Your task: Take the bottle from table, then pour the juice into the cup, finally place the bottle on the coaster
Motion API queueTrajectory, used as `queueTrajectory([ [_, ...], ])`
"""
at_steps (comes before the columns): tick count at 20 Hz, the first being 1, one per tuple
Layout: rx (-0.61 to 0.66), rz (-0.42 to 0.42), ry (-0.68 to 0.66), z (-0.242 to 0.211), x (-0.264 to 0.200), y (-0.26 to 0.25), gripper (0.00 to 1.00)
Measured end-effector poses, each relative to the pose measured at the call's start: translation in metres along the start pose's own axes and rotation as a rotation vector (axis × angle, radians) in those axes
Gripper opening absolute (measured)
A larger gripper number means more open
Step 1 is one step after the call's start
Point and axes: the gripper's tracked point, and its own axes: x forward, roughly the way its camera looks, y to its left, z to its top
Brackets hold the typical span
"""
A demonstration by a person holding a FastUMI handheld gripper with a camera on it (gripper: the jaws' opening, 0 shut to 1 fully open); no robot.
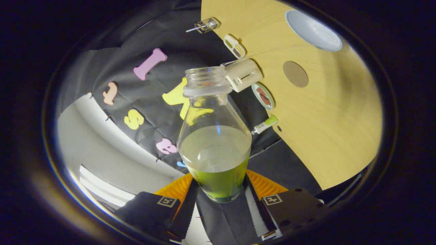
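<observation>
A clear glass bottle (214, 136) with no cap, about a third full of green juice, sits between my fingers, and my gripper (219, 195) is shut on its lower body. The orange-backed fingers (256, 190) press on it from both sides. The view is rolled, so the wooden table (333, 136) lies to the right of the bottle and the bottle is off it. A round brown coaster (295, 74) lies on the table beyond the bottle's neck. Farther off is a pale round cup (313, 30), seen from above.
Along the table's edge by the booth wall are a small white boxy appliance (243, 75) right behind the bottle's mouth, a small plate of food (263, 96), a green-capped tube (265, 126), a little tray (234, 46) and a wire utensil (206, 25).
</observation>
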Motion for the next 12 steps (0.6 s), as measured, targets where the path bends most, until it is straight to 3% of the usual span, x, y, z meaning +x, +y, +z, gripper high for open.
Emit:
queueTrajectory([
  [10,-0.213,-0.139,-0.018,0.008,-0.010,-0.007,0.76],
  [12,-0.325,-0.219,-0.032,0.013,-0.016,-0.014,0.76],
])
